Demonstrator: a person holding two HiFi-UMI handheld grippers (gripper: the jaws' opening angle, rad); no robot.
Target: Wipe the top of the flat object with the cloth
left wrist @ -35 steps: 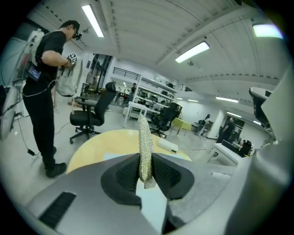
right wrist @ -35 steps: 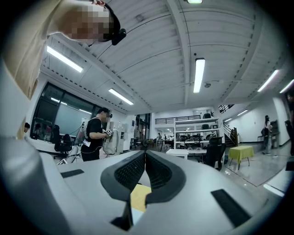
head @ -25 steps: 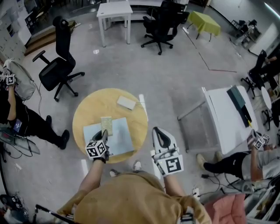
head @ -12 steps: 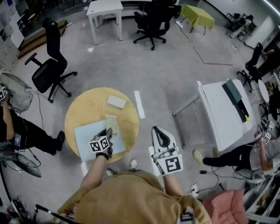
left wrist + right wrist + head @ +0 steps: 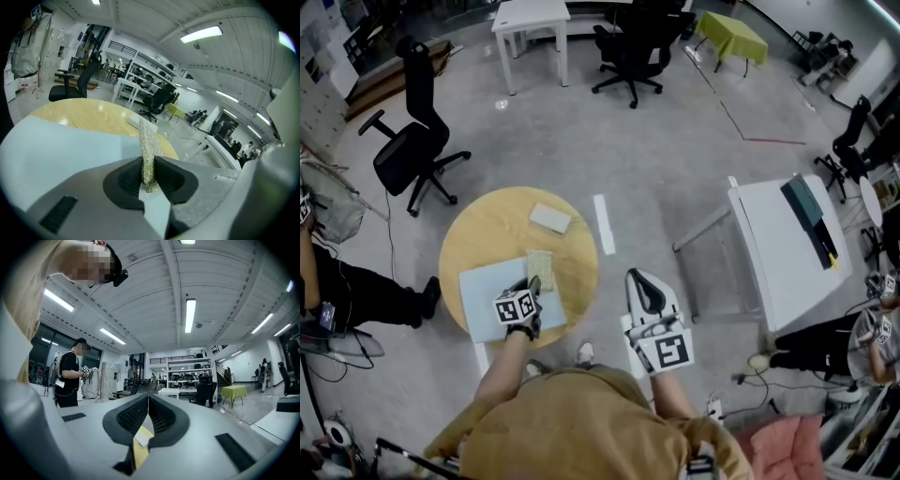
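Cloth [image 5: 540, 269] clamped in left gripper [image 5: 532, 287] over pale blue flat object [image 5: 483, 302]; right gripper [image 5: 643, 283] jaws together, right of table [image 5: 492, 225].

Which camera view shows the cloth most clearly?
The left gripper view: the cloth stands at the centre, pinched between the jaws. The head view shows it small; the right gripper view, not at all.

An open-plan office or lab: concrete floor, office chairs [image 5: 411, 157], white desks [image 5: 529, 19], shelving [image 5: 187, 376], strip lights [image 5: 189, 315].
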